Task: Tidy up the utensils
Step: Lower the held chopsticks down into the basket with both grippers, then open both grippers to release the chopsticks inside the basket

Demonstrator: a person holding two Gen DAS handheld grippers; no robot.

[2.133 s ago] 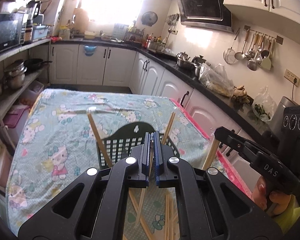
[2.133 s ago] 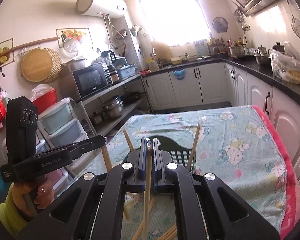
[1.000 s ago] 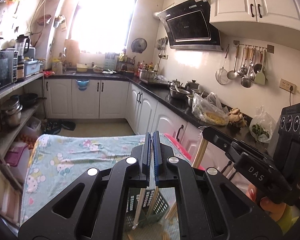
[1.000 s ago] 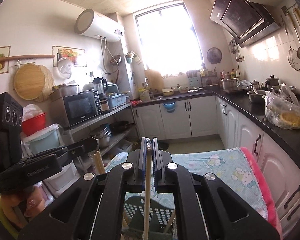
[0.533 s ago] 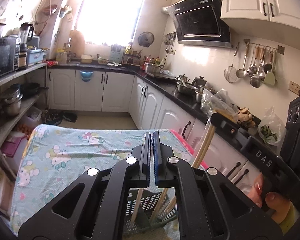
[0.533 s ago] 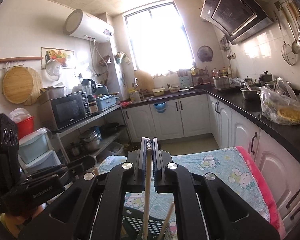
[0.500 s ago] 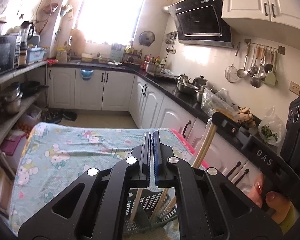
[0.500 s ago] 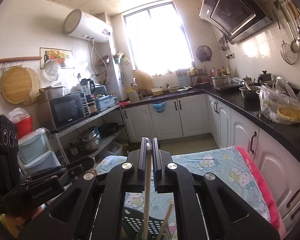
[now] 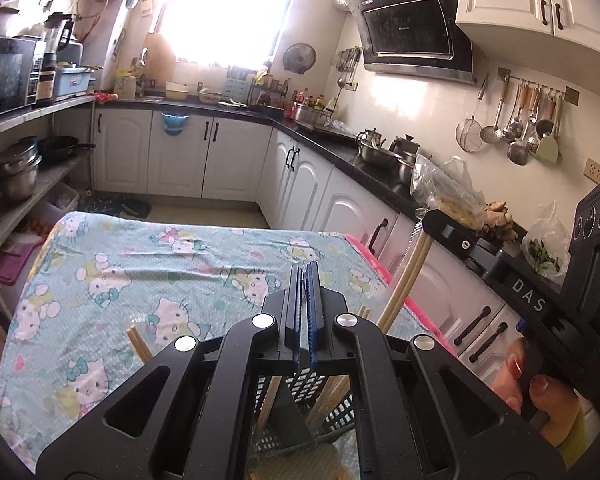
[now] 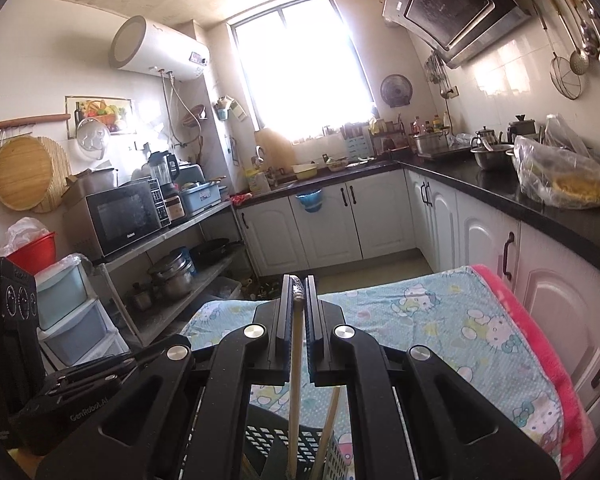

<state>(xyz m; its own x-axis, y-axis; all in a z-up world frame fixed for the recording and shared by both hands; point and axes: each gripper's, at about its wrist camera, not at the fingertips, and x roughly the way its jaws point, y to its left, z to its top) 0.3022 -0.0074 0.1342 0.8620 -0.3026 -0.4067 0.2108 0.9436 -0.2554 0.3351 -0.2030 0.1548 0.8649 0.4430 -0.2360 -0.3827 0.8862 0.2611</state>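
My right gripper [image 10: 299, 280] is shut on a wooden chopstick [image 10: 296, 380] that hangs down into a dark green slotted utensil basket [image 10: 284, 444]. In the left wrist view the same gripper [image 9: 428, 220] holds that chopstick [image 9: 404, 284] above the basket [image 9: 332, 408]. My left gripper [image 9: 305, 270] is shut with nothing between its pads, just above the basket. Several chopsticks [image 9: 138, 346] stand in the basket. The basket's base is hidden behind the gripper bodies.
The table wears a blue cartoon-cat cloth [image 9: 140, 272] with a pink edge [image 10: 540, 344] on the right. White cabinets under a black counter [image 9: 364, 168] run along the right. A shelf with pots and a microwave [image 10: 128, 216] is on the left.
Both grippers have tilted down a little, so more of the tablecloth and basket shows. The right gripper's chopstick has sunk lower into the basket. Both jaws stay shut.
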